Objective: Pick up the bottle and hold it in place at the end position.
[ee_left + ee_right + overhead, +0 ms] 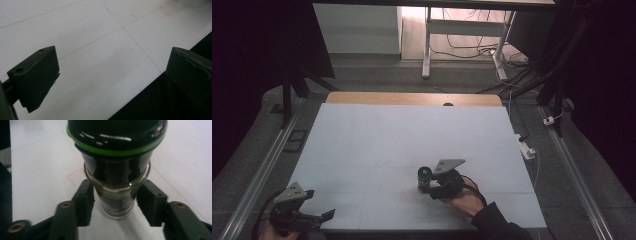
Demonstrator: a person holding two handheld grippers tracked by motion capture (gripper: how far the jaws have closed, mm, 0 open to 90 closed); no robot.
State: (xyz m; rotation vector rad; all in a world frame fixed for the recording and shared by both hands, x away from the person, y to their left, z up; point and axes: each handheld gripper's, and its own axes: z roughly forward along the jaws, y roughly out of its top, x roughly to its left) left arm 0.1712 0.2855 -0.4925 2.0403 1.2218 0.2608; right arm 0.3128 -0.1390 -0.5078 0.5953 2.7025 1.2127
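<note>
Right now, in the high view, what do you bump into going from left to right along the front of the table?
Left gripper → bare white tabletop → dark jar with a green ring → right gripper, shut on the jar.

A wide counter (412, 135) with a pale white top crossed by faint thin lines, a wooden strip along its far edge, and one dark jar with a green-ringed cap (424, 178) standing upright near its front right.

Upright dark green-ringed spice jar (116, 167) on white table (402, 135)
</note>
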